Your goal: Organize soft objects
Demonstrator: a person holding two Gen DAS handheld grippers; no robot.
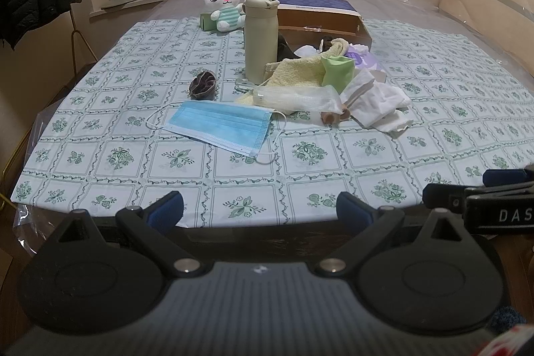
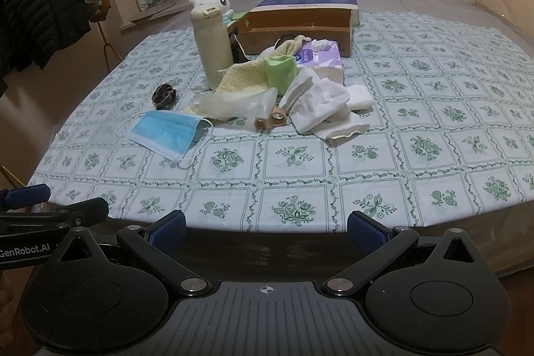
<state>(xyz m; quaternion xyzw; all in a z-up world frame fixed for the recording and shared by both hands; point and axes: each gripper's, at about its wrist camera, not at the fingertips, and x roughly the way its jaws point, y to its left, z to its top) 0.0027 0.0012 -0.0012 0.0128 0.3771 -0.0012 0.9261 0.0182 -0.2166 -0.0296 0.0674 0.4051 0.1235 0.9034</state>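
Observation:
A blue face mask (image 1: 220,127) (image 2: 167,130) lies on the tablecloth nearest me. Behind it is a heap: a yellow towel (image 1: 297,74) (image 2: 245,74), a green cloth (image 1: 337,70) (image 2: 280,69), a clear plastic glove (image 1: 300,97) (image 2: 233,104) and white cloths (image 1: 377,102) (image 2: 320,107). A dark scrunchie (image 1: 203,84) (image 2: 164,95) lies left of the heap. A white plush bunny (image 1: 223,5) (image 2: 217,0) sits at the back. My left gripper (image 1: 260,207) and right gripper (image 2: 267,227) are open and empty at the table's near edge.
A beige flask (image 1: 260,35) (image 2: 213,45) stands by the heap. An open cardboard box (image 1: 327,22) (image 2: 300,22) lies behind it, with a purple tissue pack (image 2: 320,55) in front. Coats (image 2: 40,5) hang at the left.

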